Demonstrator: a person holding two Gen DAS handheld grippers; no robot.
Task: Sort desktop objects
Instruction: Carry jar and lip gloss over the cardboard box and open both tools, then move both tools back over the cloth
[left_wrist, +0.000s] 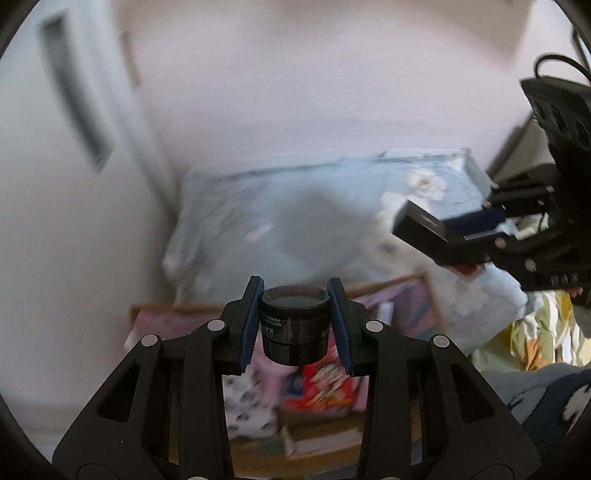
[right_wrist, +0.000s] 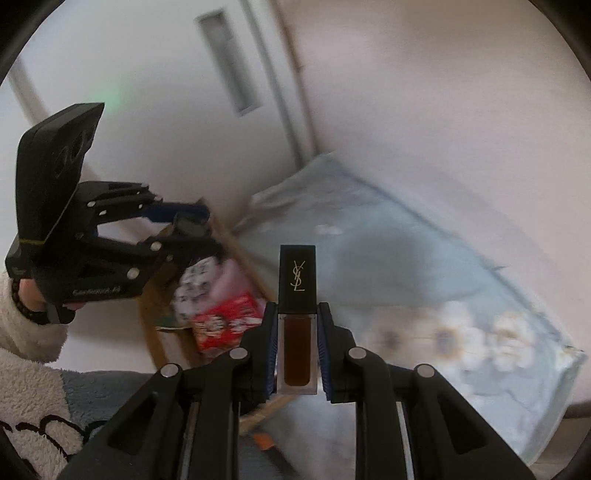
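My left gripper (left_wrist: 295, 325) is shut on a small black cosmetic jar (left_wrist: 293, 325) with a clear lid, held in the air above a wooden box. My right gripper (right_wrist: 297, 347) is shut on a lip gloss tube (right_wrist: 297, 321) with a black YSL cap and dark brown fill, held upright. The right gripper also shows at the right of the left wrist view (left_wrist: 476, 236), holding the tube (left_wrist: 421, 229). The left gripper shows at the left of the right wrist view (right_wrist: 181, 225), holding the jar (right_wrist: 188, 225).
A wooden box (left_wrist: 332, 435) holds a red snack pack (left_wrist: 325, 387) and pink and patterned packets. Behind it lies a pale blue floral cushion (left_wrist: 295, 218) against a white wall. A white door (right_wrist: 147, 92) stands at the left. My fleece sleeve (right_wrist: 29, 332) shows.
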